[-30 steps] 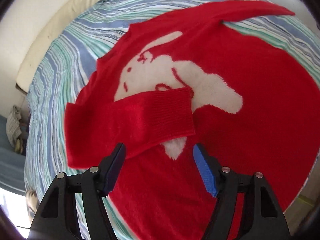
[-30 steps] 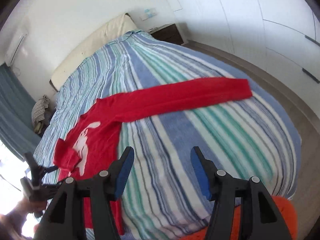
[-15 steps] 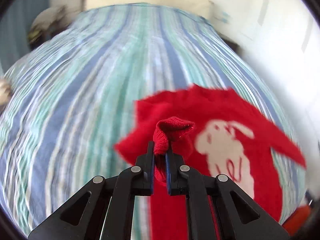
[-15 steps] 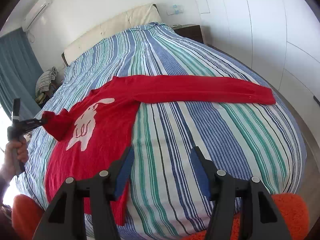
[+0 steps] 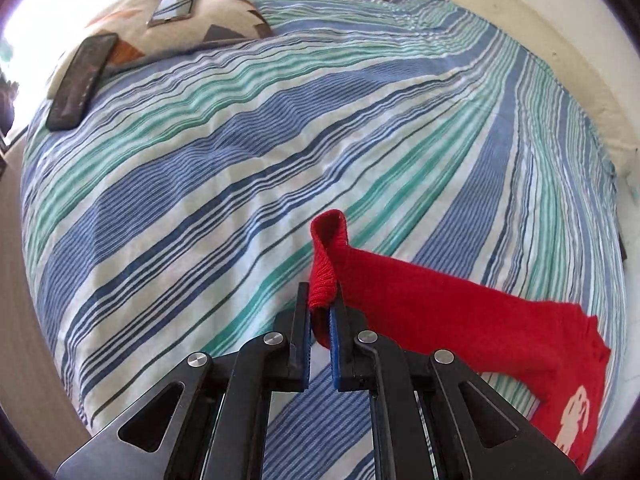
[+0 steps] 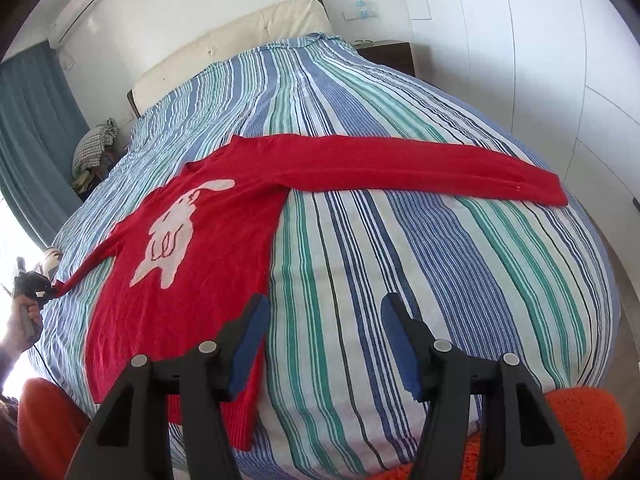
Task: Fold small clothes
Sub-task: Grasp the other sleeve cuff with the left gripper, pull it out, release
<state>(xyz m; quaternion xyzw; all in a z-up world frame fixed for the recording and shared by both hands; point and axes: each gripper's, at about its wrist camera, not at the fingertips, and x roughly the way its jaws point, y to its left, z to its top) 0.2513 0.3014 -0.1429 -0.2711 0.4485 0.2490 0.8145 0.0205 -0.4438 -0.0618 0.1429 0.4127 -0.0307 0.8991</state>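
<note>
A red knit sweater [image 6: 192, 280] lies face up on a bed covered by a striped cotton sheet [image 6: 400, 260] — blue, teal and white bands running lengthwise, lightly wrinkled. The sweater's body is spread flat near the foot of the bed, toward its left side in the right wrist view, with a cream rabbit-shaped motif [image 6: 172, 232] worked into the fuzzy front. One sleeve [image 6: 420, 164] stretches straight across the sheet toward the wardrobe side, its cuff resting near the mattress edge. The other sleeve [image 5: 440, 308] is drawn out taut and narrow to the opposite side, its ribbed cuff [image 5: 326, 272] pinched between the blue pads of the left gripper [image 5: 320, 312], whose jaws are closed tight on the knit; the cuff's rolled end curls up above the fingertips. The right gripper [image 6: 324, 344] hovers over the sheet just beside the sweater's hem, its jaws about half apart with nothing between them. On a patterned cushion [image 5: 160, 20] at the far corner in the left wrist view rest two flat phones [image 5: 78, 80]. A padded cream headboard [image 6: 240, 44] stands at the head of the bed — smooth and slightly creased.
</note>
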